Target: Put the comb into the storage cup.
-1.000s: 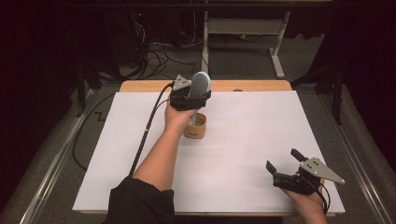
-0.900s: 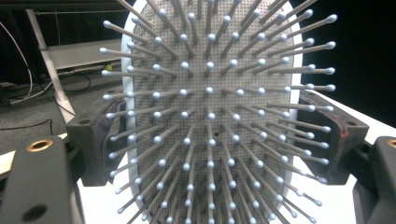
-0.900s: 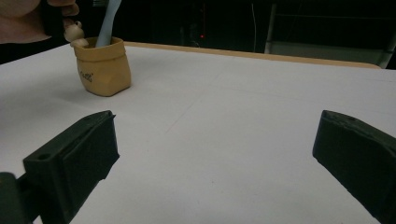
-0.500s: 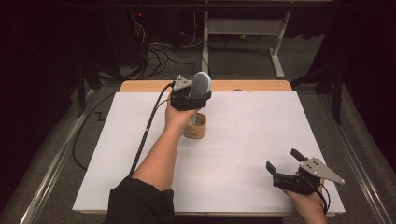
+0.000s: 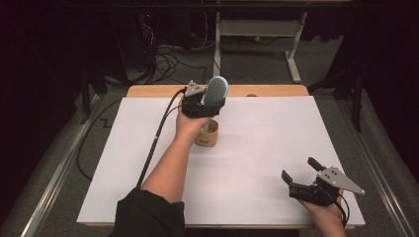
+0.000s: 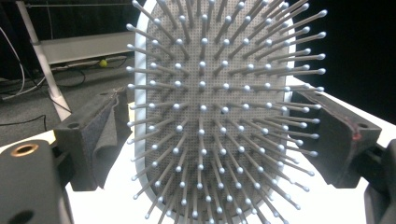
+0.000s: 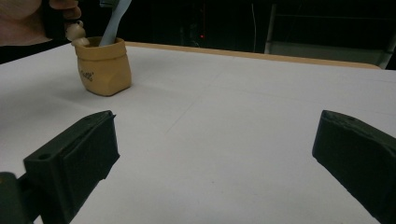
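While the left gripper point(image 5: 208, 101) had just been easing its jaws wider beside the hairbrush point(image 5: 215, 92) head, the brush's handle stood in the tan cup point(image 5: 207, 134) on the white table point(image 5: 257, 148). Well apart near the table's front edge, the right gripper point(image 5: 300, 171) rested wide open and empty.

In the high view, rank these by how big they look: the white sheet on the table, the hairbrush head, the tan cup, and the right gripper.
1. White sheet, by far the largest.
2. Right gripper with its grey plate.
3. Hairbrush head and tan cup: they look about alike, and the brush is raised nearer the camera, so I won't rank them.
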Demonstrator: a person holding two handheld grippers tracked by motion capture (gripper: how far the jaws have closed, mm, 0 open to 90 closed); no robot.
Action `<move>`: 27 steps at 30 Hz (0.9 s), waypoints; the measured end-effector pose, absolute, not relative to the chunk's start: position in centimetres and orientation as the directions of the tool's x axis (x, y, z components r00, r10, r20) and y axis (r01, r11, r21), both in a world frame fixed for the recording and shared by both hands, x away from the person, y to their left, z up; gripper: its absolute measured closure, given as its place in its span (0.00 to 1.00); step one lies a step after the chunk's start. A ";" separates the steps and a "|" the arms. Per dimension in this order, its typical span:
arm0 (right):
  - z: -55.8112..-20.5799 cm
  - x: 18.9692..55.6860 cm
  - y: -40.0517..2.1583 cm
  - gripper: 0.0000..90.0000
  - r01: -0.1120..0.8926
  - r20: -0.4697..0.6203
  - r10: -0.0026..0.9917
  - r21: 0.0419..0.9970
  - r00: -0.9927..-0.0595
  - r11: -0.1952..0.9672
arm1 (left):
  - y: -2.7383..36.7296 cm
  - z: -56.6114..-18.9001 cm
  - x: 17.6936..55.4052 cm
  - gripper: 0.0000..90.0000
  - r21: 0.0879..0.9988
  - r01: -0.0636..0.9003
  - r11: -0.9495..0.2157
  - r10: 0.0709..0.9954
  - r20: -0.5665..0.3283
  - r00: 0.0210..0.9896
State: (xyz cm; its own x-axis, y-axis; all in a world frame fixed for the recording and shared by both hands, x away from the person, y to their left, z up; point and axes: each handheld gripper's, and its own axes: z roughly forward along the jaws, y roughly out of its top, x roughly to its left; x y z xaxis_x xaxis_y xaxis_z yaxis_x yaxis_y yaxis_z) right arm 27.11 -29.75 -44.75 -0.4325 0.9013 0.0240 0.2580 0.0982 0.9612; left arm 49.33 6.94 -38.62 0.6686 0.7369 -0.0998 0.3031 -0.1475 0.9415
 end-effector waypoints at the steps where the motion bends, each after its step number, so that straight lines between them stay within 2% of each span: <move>1: -44.8 27.1 -29.8 0.01 0.258 0.023 0.901 0.961 -0.432 0.099 | 6.9 -38.6 49.3 0.17 0.941 0.302 -0.150 0.738 -0.096 0.668; 7: -44.7 27.1 -29.7 0.01 0.258 0.023 0.902 0.961 -0.432 0.099 | 6.9 -38.6 49.2 0.15 0.941 0.301 -0.154 0.736 -0.095 0.670; 18: -44.7 27.1 -29.7 0.01 0.255 0.020 0.902 0.962 -0.431 0.100 | 6.8 -38.6 49.0 0.05 0.938 0.308 -0.157 0.732 -0.099 0.674; 27: -44.7 27.1 -29.7 0.01 0.258 0.020 0.901 0.961 -0.432 0.103 | 6.7 -38.5 48.8 0.01 0.941 0.298 -0.161 0.717 -0.096 0.691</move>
